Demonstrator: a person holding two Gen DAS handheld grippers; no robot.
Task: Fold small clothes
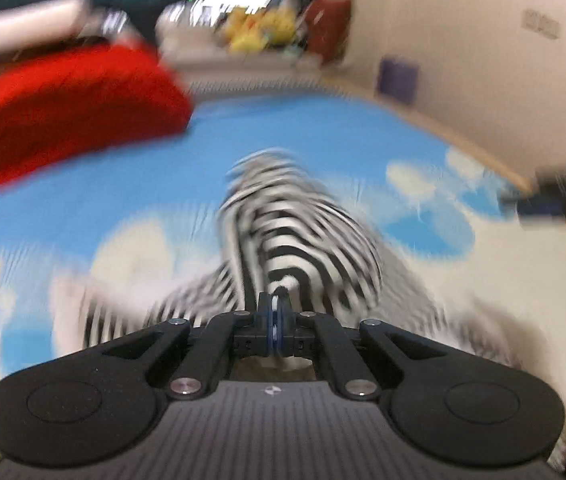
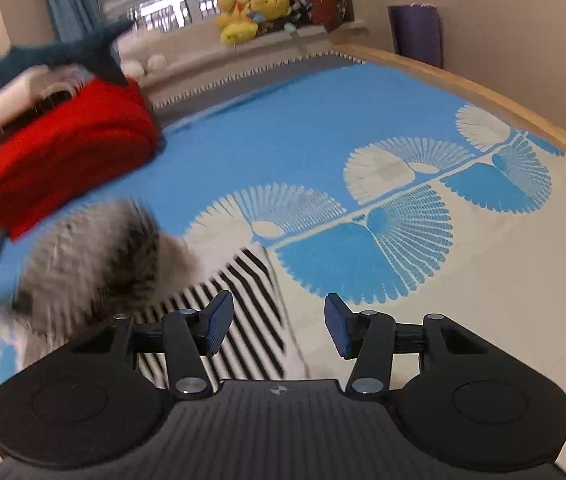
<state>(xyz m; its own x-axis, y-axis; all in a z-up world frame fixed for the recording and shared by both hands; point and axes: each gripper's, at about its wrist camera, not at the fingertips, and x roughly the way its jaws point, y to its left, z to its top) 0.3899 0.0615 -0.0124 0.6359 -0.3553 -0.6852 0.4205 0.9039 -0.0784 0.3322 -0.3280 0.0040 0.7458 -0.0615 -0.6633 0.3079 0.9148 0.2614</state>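
Left gripper (image 1: 277, 312) is clamped tight on the one striped garment (image 1: 295, 224), which lies near the bed's (image 2: 303, 128) front edge. Right gripper (image 2: 279, 328) is about half open with nothing in it, right beside the cloth. One red cushion (image 2: 71, 152) hugs the left edge; the blue middle is free. No readable writing.

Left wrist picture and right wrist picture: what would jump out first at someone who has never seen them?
The black-and-white striped cloth jumps out first: it is pinched in the shut left gripper and bunches up in the middle of the blue-and-cream patterned bedspread. Next comes the bright red folded blanket at the far left. The right gripper stands open over the striped cloth's edge, holding nothing.
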